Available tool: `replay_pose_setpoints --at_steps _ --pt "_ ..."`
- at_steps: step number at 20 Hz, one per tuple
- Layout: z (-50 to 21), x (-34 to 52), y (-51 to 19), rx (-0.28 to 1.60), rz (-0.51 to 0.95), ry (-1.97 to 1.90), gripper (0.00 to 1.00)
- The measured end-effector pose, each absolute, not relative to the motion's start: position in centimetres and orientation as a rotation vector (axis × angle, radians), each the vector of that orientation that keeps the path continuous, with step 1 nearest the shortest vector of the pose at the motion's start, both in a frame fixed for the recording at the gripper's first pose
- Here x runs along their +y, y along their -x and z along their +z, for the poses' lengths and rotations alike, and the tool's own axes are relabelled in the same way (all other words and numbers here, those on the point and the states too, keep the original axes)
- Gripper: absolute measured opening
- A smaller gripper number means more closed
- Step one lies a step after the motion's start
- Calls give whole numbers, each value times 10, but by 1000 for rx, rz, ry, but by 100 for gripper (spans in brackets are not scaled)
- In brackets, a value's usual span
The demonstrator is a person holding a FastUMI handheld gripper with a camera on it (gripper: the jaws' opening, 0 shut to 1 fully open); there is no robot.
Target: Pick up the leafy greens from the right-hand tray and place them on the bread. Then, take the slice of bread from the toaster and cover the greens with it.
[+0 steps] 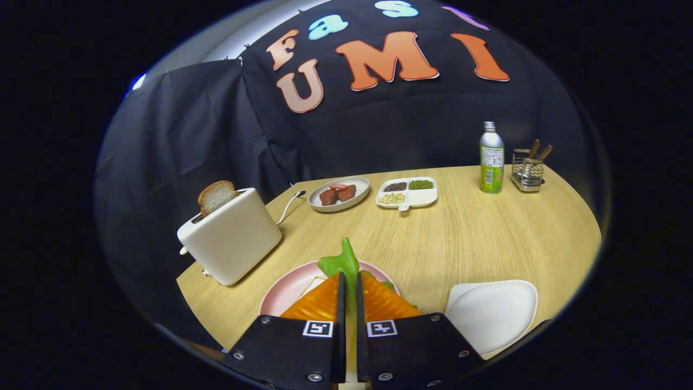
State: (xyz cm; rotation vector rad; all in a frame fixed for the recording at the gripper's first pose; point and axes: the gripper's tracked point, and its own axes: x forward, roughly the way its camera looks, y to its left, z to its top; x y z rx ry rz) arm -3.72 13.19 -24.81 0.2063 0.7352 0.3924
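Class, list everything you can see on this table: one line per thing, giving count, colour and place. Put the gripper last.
Table: one, light wood, under everything.
Toaster: one, cream, left of the fingers.
Bread slice: one, pale with brown crust, standing up in the toaster.
Pink plate: one, under the fingers, bread lying on it.
Leafy greens: one piece, green, pinched between the fingertips over the pink plate.
White tray: one, right of the fingers.
Grey plate: one, far side, holding reddish-brown pieces.
Divided dish: one, white, beside the grey plate, holding beans.
Bottle: one, green and white, far right.
Wire rack: one, metal, right of the bottle.
Gripper: one, closed on the greens.
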Motion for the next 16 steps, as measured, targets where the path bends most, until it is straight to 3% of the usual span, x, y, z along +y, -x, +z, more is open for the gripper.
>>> replay_pose_setpoints --at_steps 16 --pt "-286 191 58 846 465 -115 12"
